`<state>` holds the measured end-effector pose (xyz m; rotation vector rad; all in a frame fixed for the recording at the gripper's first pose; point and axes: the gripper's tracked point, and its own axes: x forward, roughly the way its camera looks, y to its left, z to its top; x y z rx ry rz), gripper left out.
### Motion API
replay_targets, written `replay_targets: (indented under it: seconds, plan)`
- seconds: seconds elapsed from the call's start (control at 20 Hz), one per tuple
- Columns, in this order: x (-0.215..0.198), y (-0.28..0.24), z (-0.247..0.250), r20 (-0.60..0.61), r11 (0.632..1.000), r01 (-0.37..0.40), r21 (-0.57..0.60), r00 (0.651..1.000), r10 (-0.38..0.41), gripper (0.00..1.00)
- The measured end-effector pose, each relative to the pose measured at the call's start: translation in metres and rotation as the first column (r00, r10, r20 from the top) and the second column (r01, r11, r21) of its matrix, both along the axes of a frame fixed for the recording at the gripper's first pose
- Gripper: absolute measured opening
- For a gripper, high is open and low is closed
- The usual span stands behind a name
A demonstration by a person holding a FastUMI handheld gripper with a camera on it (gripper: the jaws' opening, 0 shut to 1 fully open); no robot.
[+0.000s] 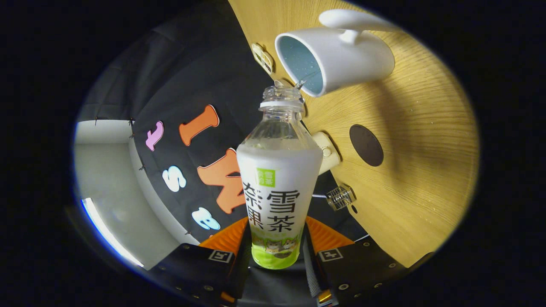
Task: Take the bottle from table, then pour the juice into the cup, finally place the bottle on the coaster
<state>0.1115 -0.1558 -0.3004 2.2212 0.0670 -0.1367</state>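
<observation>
My gripper [277,249] is shut on the lower body of a clear plastic bottle [277,179] with a white and green label; both fingers press on its sides. The bottle is uncapped and tipped over, its open mouth at the rim of a white cup [341,57] with a pale blue inside and a handle. A thin stream of liquid runs from the mouth into the cup. The cup stands on the wooden table [409,170]. A dark round coaster [366,145] lies on the table, beside the bottle's shoulder and beyond my fingers.
The view is rolled, so the table stands up on one side of the bottle. A small ribbed glass object [340,197] and a cream-coloured fitting [326,153] sit at the table's edge near the bottle. A small flat tag [262,57] lies by the cup.
</observation>
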Motion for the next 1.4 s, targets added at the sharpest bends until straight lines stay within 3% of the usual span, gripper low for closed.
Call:
replay_targets:
  seconds: [1.05, 1.3, 1.4]
  plan:
    - [0.013, -0.023, 0.009, 0.009, 0.994, 0.072, 0.081, 0.997, -0.073, 0.58]
    - [0.012, -0.024, 0.010, 0.013, 0.995, 0.082, 0.052, 0.996, -0.083, 0.58]
    - [0.014, -0.023, 0.005, -0.014, 0.997, 0.065, -0.031, 0.998, -0.065, 0.58]
